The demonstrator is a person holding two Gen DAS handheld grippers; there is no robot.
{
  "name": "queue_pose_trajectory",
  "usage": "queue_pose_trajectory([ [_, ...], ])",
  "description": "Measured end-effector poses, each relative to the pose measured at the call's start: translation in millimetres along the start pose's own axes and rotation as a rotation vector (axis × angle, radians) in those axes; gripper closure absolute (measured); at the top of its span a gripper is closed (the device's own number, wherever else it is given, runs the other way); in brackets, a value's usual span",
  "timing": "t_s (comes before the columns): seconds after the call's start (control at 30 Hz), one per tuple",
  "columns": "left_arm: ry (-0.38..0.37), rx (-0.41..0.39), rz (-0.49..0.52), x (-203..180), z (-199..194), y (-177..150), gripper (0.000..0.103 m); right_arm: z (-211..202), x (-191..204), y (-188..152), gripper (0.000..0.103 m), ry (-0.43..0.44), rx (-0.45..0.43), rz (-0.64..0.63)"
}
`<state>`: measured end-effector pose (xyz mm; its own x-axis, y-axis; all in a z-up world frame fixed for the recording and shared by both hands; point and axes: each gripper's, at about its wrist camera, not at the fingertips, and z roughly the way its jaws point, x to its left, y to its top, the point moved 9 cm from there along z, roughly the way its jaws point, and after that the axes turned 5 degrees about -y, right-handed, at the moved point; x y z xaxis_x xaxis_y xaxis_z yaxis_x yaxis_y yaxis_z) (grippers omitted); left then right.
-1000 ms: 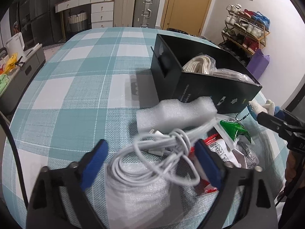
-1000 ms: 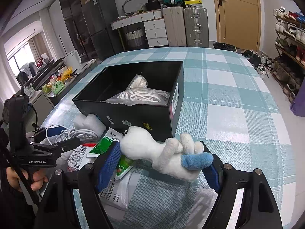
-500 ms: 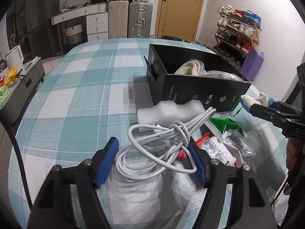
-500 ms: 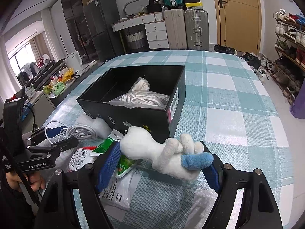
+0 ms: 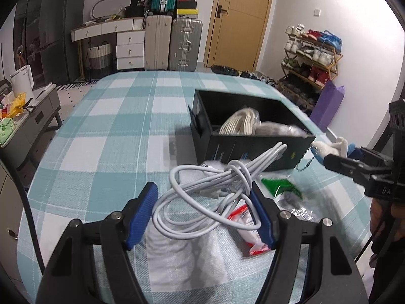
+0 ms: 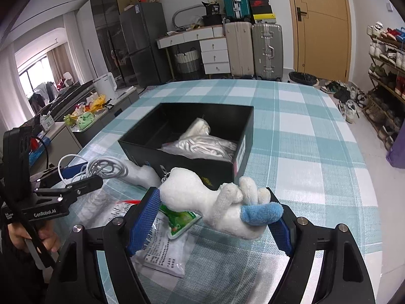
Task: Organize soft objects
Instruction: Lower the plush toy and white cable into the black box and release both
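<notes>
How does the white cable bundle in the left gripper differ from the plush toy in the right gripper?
The white cable bundle is smooth, thin cord, looped and knotted; the plush toy is one fuzzy, thick body. The cable is all white; the toy is white with a blue part and a small ball chain. The left gripper holds the cable loosely spread between its fingers, while the toy fills the right gripper. Both are soft, held near the black box.

Black left gripper (image 5: 202, 215), right gripper (image 6: 215, 217): blue ribbed pads, silver screws, "GenRobot.AI" marking.
</notes>
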<state>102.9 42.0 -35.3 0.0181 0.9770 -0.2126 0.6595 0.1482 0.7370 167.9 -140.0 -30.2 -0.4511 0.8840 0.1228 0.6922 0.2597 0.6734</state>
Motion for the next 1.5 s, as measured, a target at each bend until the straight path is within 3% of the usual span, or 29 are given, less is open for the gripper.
queue_pose_trajectory([
  [0.6,-0.029,-0.06,0.05,-19.1,-1.7,58.8,0.033,-24.3,20.7,36.8,0.022,-0.009,-0.082,-0.075],
  [1.03,-0.045,-0.056,0.095,-33.3,20.9,91.0,0.032,-0.2,29.7,59.2,0.022,0.002,-0.049,-0.158],
  [1.5,-0.055,-0.008,0.107,-41.9,62.7,101.1,0.032,40.6,32.8,67.4,0.022,0.024,0.0,-0.22],
])
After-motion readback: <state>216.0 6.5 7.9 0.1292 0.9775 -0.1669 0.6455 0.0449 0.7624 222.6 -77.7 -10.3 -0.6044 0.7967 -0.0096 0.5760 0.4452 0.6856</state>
